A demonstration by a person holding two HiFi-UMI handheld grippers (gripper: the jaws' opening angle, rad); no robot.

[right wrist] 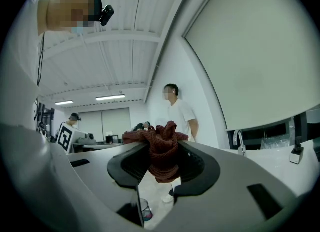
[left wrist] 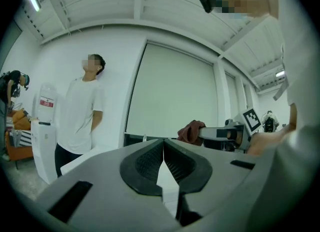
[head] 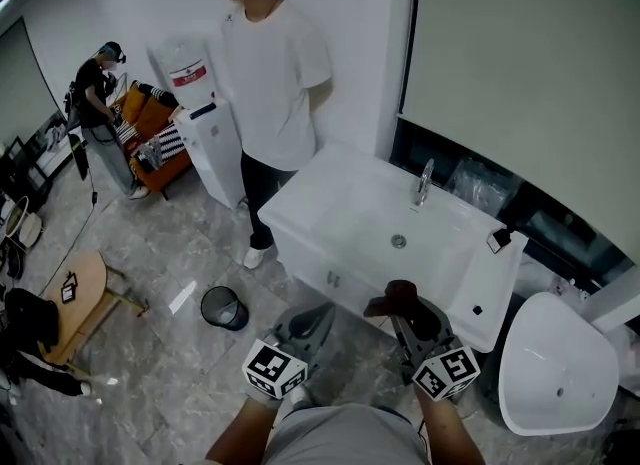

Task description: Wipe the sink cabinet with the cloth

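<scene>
Step in hand: approach; wiping not yet begun. The right gripper (head: 408, 315) is clamped on the bunched cloth (head: 393, 299), held in the air just near of the sink cabinet (head: 322, 265). The left gripper (head: 316, 319) has its jaws pressed together, empty.

Next move: bring the cloth into contact with the cabinet.

Clearances: a person (head: 270, 73) stands at the far-left corner; a bin (head: 222, 307) sits left; a basin (head: 555, 363) lies right.
</scene>
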